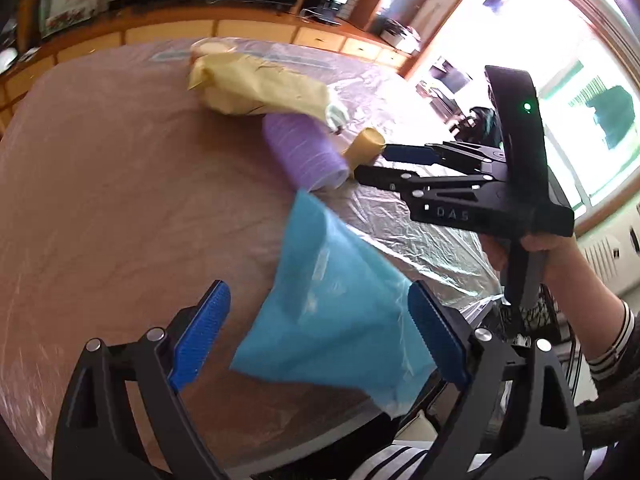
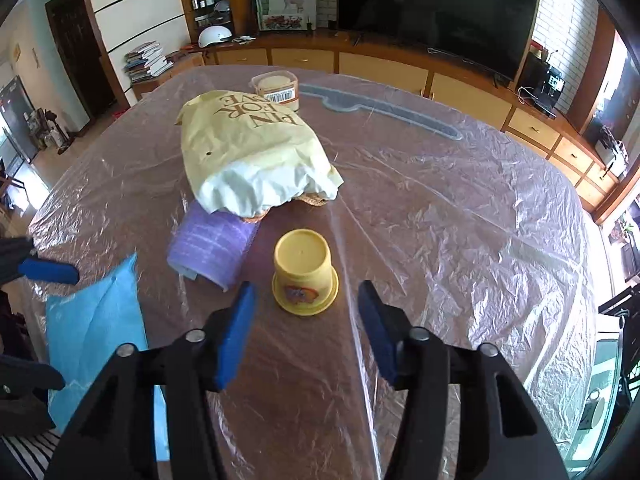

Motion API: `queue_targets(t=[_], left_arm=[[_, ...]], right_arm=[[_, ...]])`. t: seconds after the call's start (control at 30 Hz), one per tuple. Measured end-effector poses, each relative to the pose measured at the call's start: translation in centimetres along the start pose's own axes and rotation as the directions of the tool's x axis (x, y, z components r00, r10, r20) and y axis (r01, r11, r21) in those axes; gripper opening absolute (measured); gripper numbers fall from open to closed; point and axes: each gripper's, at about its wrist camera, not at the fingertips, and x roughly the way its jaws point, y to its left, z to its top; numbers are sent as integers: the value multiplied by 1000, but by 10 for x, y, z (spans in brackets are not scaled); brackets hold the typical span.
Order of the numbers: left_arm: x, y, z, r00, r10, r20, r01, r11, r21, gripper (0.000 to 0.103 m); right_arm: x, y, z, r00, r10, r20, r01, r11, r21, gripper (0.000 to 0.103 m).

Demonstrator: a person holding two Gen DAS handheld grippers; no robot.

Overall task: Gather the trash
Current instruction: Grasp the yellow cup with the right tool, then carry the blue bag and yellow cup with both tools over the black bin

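Observation:
A blue plastic bag (image 1: pixel 332 312) lies at the table's near edge, between the open fingers of my left gripper (image 1: pixel 320 328); whether a finger touches it I cannot tell. The bag also shows in the right wrist view (image 2: pixel 96 332). A yellow cup (image 2: pixel 305 274) stands upside down just ahead of my open, empty right gripper (image 2: pixel 306 328). In the left wrist view the cup (image 1: pixel 366 146) lies by the right gripper (image 1: pixel 374 164). A purple roll (image 2: pixel 214 246) lies left of the cup, and a yellow paper bag (image 2: pixel 248 148) lies behind it.
The round table (image 2: pixel 460 216) is covered in crinkled clear plastic film. A lidded plastic tub (image 2: pixel 276 86) stands behind the paper bag. A low wooden cabinet (image 2: pixel 400 68) with a TV runs along the far wall. Windows are on the right.

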Motion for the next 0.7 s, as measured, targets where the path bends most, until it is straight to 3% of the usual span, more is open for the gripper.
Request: queue_targets(t=[0.23,0.3,0.4,0.43,0.53,0.7], left_arm=[[7,-2,-23,999,-28,-33,24,995,-93,91],[12,0,-23,998,-61,-27,57,990,-132,91],[20,-4,-19,997,-71,-23,68,989,-133,81],[22,-7,-17,997,-69,-26,66,991,-120,68],[22,-10,-10,997,-78,-14,76,992,-99,51],[15,-10,-2,996,-92,7,92,992,-82,45]], right_arm=[[15,0,5,1000,-7,9,7,1000,-4,54],[17,1,5,1000,0,14,0,1000,-4,37],[18,1,5,1000,-4,24,4,1000,-4,37],[18,1,4,1000,-3,24,3,1000,-1,37],[17,-1,4,1000,9,28,-9,1000,13,37],[7,-9,-2,999,16,51,-19,998,52,37]])
